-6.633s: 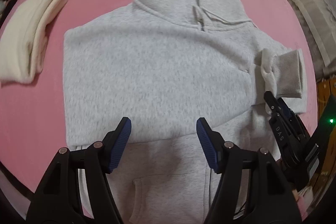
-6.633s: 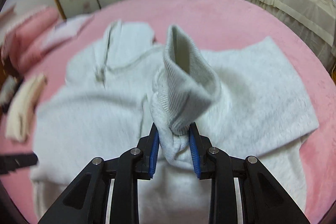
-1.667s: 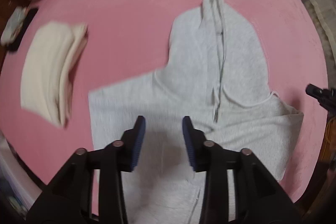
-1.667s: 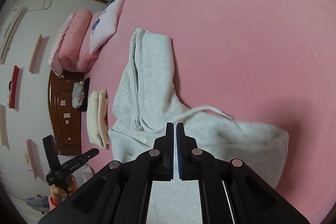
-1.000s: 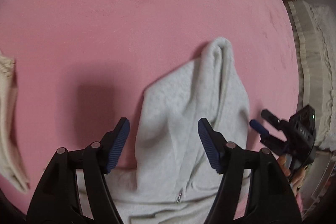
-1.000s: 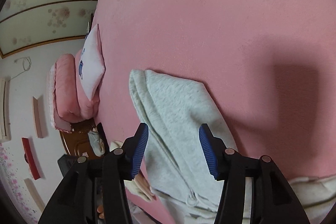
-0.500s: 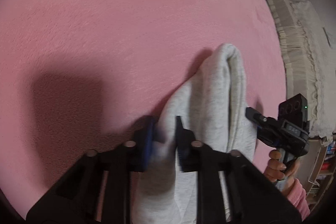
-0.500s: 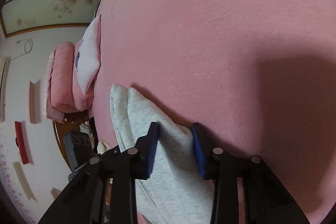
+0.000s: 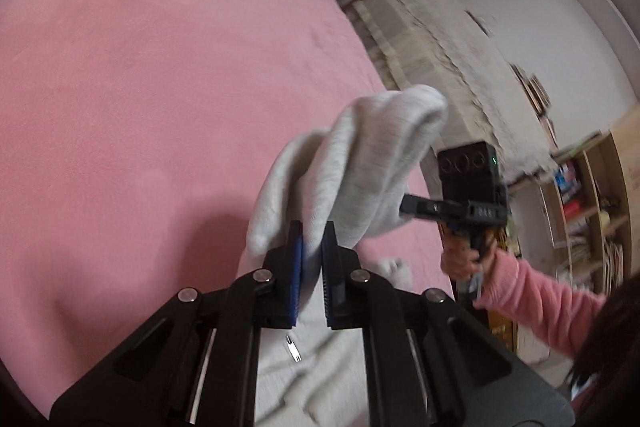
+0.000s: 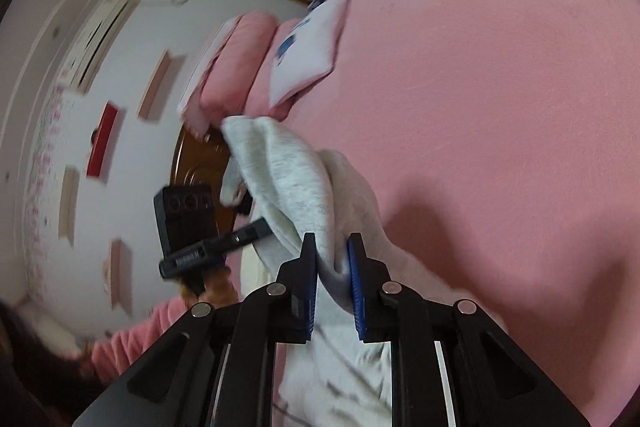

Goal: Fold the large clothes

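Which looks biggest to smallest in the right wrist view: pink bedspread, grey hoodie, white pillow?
1. Pink bedspread.
2. Grey hoodie, though nearness to the camera enlarges it.
3. White pillow.

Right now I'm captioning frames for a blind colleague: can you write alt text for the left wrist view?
The left gripper pinches a fold of a grey hoodie, lifted above a pink bedspread. To the right, the right gripper, held by a hand in a pink sleeve, meets the same raised fabric. Bookshelves blur behind.
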Available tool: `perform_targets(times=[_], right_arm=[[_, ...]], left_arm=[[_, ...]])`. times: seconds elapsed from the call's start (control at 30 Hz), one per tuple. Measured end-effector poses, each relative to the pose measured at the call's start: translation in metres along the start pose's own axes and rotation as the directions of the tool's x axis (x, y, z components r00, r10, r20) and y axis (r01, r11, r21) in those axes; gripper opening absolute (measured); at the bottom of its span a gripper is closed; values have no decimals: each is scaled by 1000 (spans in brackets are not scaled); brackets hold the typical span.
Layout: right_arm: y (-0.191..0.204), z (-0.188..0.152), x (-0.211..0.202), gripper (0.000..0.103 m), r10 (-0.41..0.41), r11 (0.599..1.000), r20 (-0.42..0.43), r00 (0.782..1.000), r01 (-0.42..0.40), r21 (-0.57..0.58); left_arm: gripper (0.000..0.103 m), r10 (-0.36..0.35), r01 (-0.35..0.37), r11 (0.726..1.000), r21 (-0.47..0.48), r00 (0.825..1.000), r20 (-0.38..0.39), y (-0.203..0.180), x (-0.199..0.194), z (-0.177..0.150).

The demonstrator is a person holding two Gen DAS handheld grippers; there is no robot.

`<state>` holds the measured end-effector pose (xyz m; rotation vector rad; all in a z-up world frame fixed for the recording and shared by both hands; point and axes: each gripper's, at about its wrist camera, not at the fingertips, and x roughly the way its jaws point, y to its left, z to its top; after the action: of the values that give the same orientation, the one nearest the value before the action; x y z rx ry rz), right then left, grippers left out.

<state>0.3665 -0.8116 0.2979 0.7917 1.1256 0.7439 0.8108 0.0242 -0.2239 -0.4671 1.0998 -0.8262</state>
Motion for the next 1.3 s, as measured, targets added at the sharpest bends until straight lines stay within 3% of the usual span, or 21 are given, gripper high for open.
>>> perform_targets(times=[0.2,0.27,0.37,0.47,0.57,0.63,0.73,0.83,0.87,0.9,0.93,0.97,1.0,1.03,1.07,1.1,1.17,1.2,1.3], right_arm=[[47,-65,-38,15,-12,999,-79,997,8,-44],[52,-98,-6,15,-35,998,-117,993,29,-49],[55,-144,7,15,-115,992,-186,976,104,-67],[47,-182,15,15,-228,972,-244,943,208,-106],[38,-215,34,15,-320,946,-269,908,291,-145],[39,-227,34,15,-352,934,-228,908,324,-149],[56,-238,37,17,-402,908,-148,904,372,-190],[84,-243,35,18,-450,885,-157,879,415,-213],[99,-247,54,19,-463,878,-166,871,424,-224],[113,-244,52,20,-481,866,-177,859,435,-245],[127,-248,58,22,-519,842,-180,835,464,-275],[129,-244,55,24,-575,801,-171,800,509,-315],[144,-243,54,26,-627,754,-140,766,553,-354],[165,-240,45,31,-666,712,-100,739,592,-377],[181,-240,40,37,-675,697,-68,735,605,-384],[196,-239,31,43,-661,706,-48,748,599,-378],[223,-240,19,69,-617,739,-15,787,573,-354],[236,-242,15,71,-590,756,26,807,564,-332],[253,-249,23,71,-558,784,86,825,559,-271]], left_arm=[[6,44,-29,993,112,991,-128,-56,-22,-90],[6,72,-49,989,143,984,-162,-70,-16,-126],[6,131,-89,977,195,967,-216,-79,-4,-180],[6,209,-148,961,236,943,-258,-79,15,-230],[6,327,-236,910,340,913,-243,-79,35,-282],[6,400,-294,867,402,893,-209,-82,42,-305],[7,457,-354,833,425,873,-168,-93,51,-314],[10,482,-388,843,373,852,-204,-104,49,-301],[12,486,-399,848,350,849,-209,-106,43,-295],[18,494,-417,849,324,844,-208,-110,36,-289],[24,500,-432,850,301,842,-204,-103,23,-275],[40,504,-450,853,266,842,-193,-105,9,-272],[55,492,-450,862,231,854,-170,-109,-8,-271],[59,464,-434,878,202,875,-138,-112,-25,-272],[63,439,-418,891,175,893,-103,-121,-36,-272],[63,415,-404,903,145,908,-61,-132,-47,-273],[64,410,-406,908,99,912,-14,-145,-45,-262],[64,417,-415,906,81,909,-6,-148,-39,-256],[59,427,-427,904,-9,904,-13,-148,14,-236]])
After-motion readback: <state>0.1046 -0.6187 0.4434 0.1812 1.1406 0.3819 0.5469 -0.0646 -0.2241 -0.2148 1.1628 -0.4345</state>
